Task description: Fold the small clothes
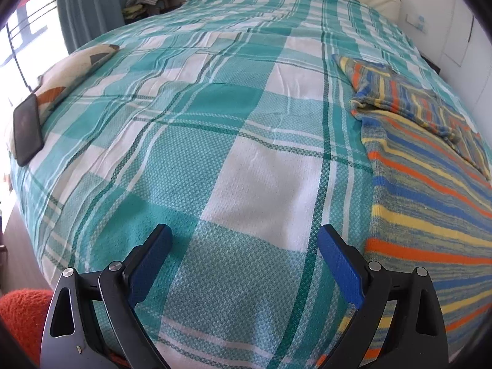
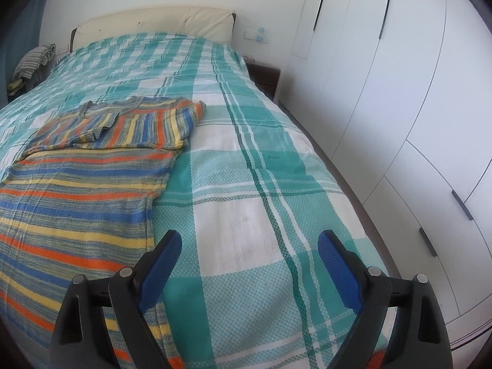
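Observation:
A striped knit sweater (image 1: pixel 430 190) in blue, orange, yellow and grey lies flat on the teal plaid bedspread (image 1: pixel 246 141). Its sleeves are folded across the chest at the far end (image 2: pixel 129 123). My left gripper (image 1: pixel 244 240) is open and empty, hovering over the bedspread just left of the sweater's near edge. My right gripper (image 2: pixel 249 246) is open and empty, over the bedspread just right of the sweater's side edge (image 2: pixel 77 203).
A black phone (image 1: pixel 27 129) lies on a patterned pillow (image 1: pixel 70 70) at the bed's left edge. White wardrobe doors (image 2: pixel 399 92) run along the right side. A nightstand (image 2: pixel 264 77) stands by the headboard (image 2: pixel 153 24). An orange fuzzy thing (image 1: pixel 24 316) sits low left.

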`<state>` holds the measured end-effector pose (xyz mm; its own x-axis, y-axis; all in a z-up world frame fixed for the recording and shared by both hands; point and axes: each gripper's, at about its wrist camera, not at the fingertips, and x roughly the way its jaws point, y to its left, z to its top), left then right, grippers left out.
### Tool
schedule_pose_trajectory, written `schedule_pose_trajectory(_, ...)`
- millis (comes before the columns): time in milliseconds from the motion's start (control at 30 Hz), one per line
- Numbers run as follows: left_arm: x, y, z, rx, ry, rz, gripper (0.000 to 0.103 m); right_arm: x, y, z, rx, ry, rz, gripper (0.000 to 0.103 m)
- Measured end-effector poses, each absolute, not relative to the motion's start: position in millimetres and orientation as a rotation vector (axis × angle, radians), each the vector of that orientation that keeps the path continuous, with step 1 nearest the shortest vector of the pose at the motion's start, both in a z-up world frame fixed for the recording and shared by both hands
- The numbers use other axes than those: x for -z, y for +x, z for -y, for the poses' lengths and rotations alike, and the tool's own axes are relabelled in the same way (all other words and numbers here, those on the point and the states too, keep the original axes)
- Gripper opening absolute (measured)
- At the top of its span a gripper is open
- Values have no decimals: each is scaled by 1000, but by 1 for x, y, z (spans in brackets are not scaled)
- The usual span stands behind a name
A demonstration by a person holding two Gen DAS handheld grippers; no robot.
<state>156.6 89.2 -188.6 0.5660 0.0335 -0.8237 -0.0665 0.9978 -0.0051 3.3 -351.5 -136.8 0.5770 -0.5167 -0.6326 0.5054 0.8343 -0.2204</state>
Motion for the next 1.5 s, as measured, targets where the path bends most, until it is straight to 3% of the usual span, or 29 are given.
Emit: schedule_pose_trajectory(1500, 199, 160, -93, -86, -25, -983, 100, 144, 4, 357, 648, -12, -773, 90)
